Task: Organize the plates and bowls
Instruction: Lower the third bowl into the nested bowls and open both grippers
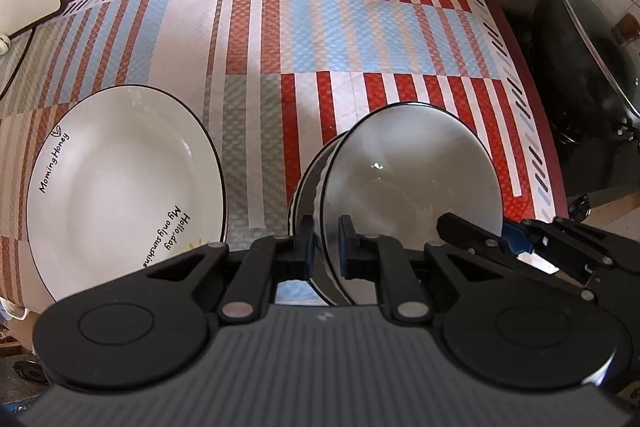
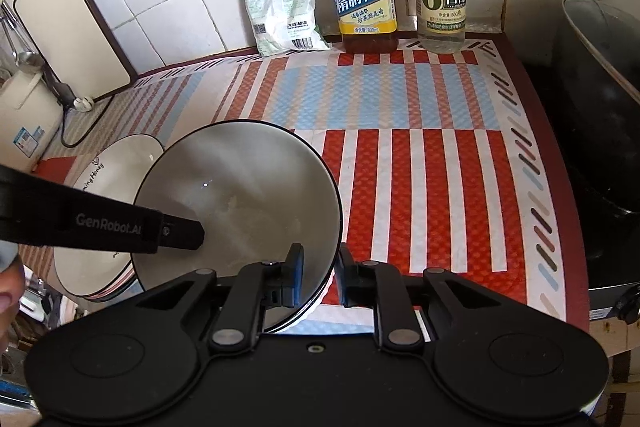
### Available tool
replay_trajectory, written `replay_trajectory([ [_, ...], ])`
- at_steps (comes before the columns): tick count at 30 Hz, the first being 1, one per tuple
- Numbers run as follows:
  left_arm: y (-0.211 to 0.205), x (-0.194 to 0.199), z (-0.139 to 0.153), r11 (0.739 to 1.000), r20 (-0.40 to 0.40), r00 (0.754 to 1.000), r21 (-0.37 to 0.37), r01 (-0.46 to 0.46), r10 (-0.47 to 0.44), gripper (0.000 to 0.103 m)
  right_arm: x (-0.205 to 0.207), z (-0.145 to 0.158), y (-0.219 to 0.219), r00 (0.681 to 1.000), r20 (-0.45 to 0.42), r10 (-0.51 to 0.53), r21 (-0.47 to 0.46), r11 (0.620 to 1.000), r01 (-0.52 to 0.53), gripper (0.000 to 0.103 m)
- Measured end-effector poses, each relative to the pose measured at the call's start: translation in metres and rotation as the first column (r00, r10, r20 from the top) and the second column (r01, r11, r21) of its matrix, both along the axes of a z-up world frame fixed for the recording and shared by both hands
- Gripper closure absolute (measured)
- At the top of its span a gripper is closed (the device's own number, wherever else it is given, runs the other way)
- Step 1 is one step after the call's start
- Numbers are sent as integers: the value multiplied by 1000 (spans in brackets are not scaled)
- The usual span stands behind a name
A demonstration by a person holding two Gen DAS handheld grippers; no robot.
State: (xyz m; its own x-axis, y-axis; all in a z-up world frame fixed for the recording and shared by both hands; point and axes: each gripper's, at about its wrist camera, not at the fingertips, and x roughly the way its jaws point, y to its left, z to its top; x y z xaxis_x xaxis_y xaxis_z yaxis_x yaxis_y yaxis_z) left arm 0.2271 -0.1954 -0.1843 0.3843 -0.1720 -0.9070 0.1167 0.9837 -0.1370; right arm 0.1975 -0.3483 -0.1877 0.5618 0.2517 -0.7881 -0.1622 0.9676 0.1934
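Fingers of both grippers, angled steeply down, straddle bowl (image 1: pixel 408 187) rim, slightly parted.

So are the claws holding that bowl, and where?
Not gripped, it seems. The left gripper and the right gripper each have the top bowl rim between their pads, on opposite sides, but gaps show beside the rim.

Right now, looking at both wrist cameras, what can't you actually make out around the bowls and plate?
- Near edge of the white black-rimmed plate: left wrist view, hidden behind the left tongs' body.
- How many white black-rimmed bowls are nested: both views, the top one covers the rest.
- Black wok: cut off by right edge.
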Motion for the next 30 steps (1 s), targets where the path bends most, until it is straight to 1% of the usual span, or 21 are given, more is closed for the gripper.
replay_trajectory([
  [4, -1, -4, 5, 1000, 22, 1000, -16, 0, 0, 80, -1, 0, 0, 1000, 13, 18, -3, 1000, -18, 81],
  [6, -1, -6, 8, 1000, 37, 999, -18, -3, 4, 78, -2, -1, 1, 999, 22, 27, -15, 1000, -27, 81],
  [9, -1, -8, 12, 1000, 50, 999, -14, -13, 14, 78, -3, -1, 2, 999, 36, 39, -29, 999, -38, 81],
  [10, 0, -9, 14, 1000, 49, 999, -16, -17, 18, 78, -3, -1, 2, 998, 38, 40, -27, 999, -39, 81],
  [13, 4, -8, 17, 998, 8, 999, -38, -41, 41, 78, -2, -2, -1, 999, 35, 41, -17, 999, -40, 81],
  [15, 7, -9, 21, 997, 3, 999, -50, -53, 53, 76, -2, -3, -1, 999, 35, 39, -13, 999, -39, 81],
  [16, 7, -10, 24, 998, 16, 999, -30, -49, 50, 65, -2, -4, 0, 999, 38, 40, -15, 999, -39, 80],
  [17, 6, -12, 27, 999, 39, 998, 7, -48, 48, 60, -2, -4, 0, 998, 39, 43, -16, 999, -42, 79],
  [18, 6, -13, 28, 998, 62, 997, 34, -46, 44, 59, -2, -4, 0, 998, 42, 44, -12, 999, -44, 79],
  [19, 7, -15, 29, 998, 83, 996, 43, -41, 38, 63, -2, -4, 0, 998, 45, 42, -12, 999, -42, 79],
  [20, 9, -14, 29, 998, 93, 995, 38, -41, 37, 63, -2, -4, 0, 998, 47, 42, -10, 999, -41, 79],
  [21, 12, -14, 28, 998, 91, 995, 32, -47, 44, 66, -2, -5, 0, 998, 47, 40, -8, 999, -40, 79],
  [22, 14, -13, 26, 998, 86, 995, 32, -54, 51, 82, -2, -5, -1, 998, 48, 39, -6, 999, -39, 79],
  [23, 14, -12, 24, 998, 82, 995, 37, -51, 48, 85, -2, -5, -1, 998, 47, 38, -2, 999, -38, 79],
  [25, 16, -15, 21, 999, 85, 995, 18, -48, 47, 93, -3, -4, -2, 998, 50, 37, 11, 999, -37, 78],
  [28, 14, -22, 15, 998, 104, 993, 24, -51, 48, 95, -9, -1, -3, 995, 75, 60, 25, 998, -62, 76],
  [29, 13, -24, 13, 998, 117, 992, 31, -50, 46, 95, -12, 1, -4, 993, 85, 77, 31, 996, -80, 73],
  [30, 12, -25, 11, 998, 125, 991, 35, -49, 44, 95, -15, 2, -5, 991, 95, 94, 30, 995, -98, 72],
])
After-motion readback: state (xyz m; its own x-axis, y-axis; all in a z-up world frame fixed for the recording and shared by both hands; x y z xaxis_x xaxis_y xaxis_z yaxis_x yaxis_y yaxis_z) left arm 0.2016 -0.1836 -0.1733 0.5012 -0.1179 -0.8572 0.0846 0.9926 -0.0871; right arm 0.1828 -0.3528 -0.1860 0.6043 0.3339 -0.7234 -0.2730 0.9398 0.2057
